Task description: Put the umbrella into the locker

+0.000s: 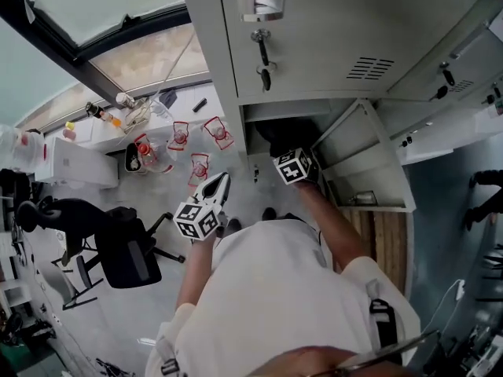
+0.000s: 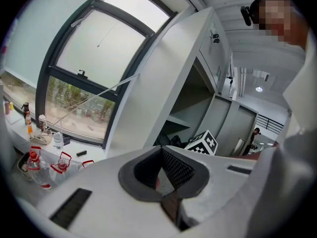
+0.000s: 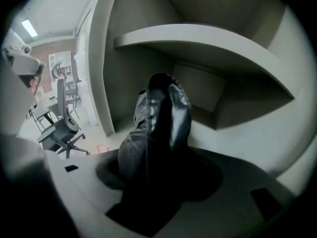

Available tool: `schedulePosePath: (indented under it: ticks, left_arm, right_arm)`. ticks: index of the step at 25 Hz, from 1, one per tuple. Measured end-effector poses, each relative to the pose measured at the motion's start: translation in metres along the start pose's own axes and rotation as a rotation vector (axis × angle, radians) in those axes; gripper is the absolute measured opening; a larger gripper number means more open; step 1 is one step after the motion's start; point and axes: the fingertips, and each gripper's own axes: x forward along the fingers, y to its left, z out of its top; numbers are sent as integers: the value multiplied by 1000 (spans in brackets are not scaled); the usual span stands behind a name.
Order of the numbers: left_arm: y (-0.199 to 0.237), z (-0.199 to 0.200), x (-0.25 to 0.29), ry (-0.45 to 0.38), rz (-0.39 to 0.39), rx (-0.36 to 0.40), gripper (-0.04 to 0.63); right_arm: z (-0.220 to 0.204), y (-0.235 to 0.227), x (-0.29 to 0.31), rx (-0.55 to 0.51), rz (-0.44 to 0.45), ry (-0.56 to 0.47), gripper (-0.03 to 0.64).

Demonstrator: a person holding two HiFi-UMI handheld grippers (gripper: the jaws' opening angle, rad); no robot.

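Pinched in the right gripper [image 3: 153, 178]: black folded umbrella [image 3: 161, 118], long axis running straight ahead off the jaws into the locker [image 3: 277, 133], tip under the shelf [image 3: 208, 38]. Outside the opening, pressed together and empty: left gripper [image 2: 166, 185].

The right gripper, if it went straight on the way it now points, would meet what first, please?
Probably the back wall of the grey metal locker, below its shelf; the right gripper aims its black folded fabric umbrella there, though depth is unclear.
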Motion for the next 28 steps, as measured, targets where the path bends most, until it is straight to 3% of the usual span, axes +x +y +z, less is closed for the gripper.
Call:
schedulePosePath:
  ticks: [4, 8, 14, 20, 28]
  left_arm:
    - [2, -3, -3, -25, 52, -18, 5]
    - [6, -5, -10, -46, 102, -36, 5]
    - [15, -10, -15, -55, 154, -61, 5]
    - [7, -14, -3, -34, 130, -61, 5]
    - [-7, -20, 17, 31, 63, -28, 5]
  right_arm:
    - [12, -4, 19, -112, -6, -11, 261]
    - [15, -6, 36, -126, 21, -10, 262]
    - [-1, -8, 62, -209, 14, 70, 283]
    - [14, -21, 47, -205, -5, 45, 352]
    - [20, -22, -5, -100, -40, -69, 354]
